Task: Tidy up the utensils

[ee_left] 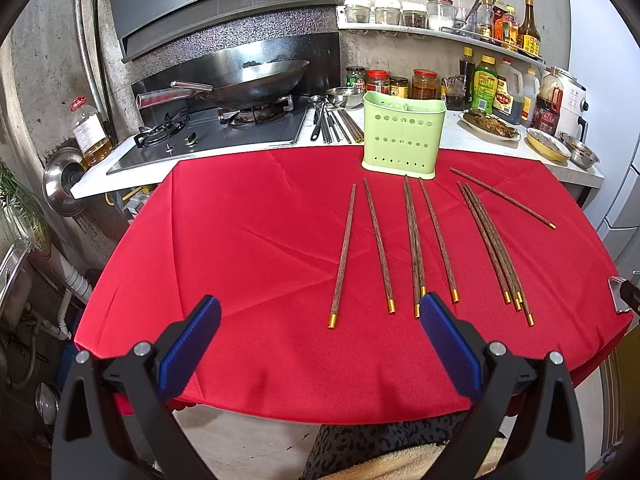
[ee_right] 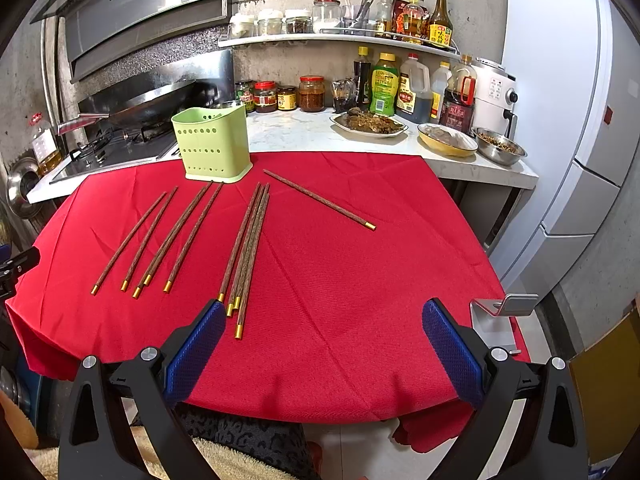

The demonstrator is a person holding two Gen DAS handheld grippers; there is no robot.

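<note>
Several brown wooden chopsticks with gold tips lie on the red tablecloth point(ee_left: 248, 264): loose ones on the left point(ee_left: 343, 254), a bundle further right point(ee_left: 492, 248), and one apart at an angle point(ee_right: 318, 199). A light green perforated utensil holder point(ee_left: 403, 134) stands upright at the table's far edge; it also shows in the right wrist view point(ee_right: 213, 145). My left gripper point(ee_left: 320, 312) is open and empty above the near table edge, just short of the chopstick tips. My right gripper point(ee_right: 324, 316) is open and empty, right of the bundle point(ee_right: 246, 248).
Behind the table runs a counter with a gas stove and wok point(ee_left: 256, 80), metal utensils point(ee_left: 332, 122), jars, sauce bottles point(ee_right: 384, 84), food dishes point(ee_right: 370, 124) and a white cooker point(ee_right: 494, 96). A metal stand point(ee_right: 494, 320) sits at the table's right near corner. A fridge point(ee_right: 580, 140) stands right.
</note>
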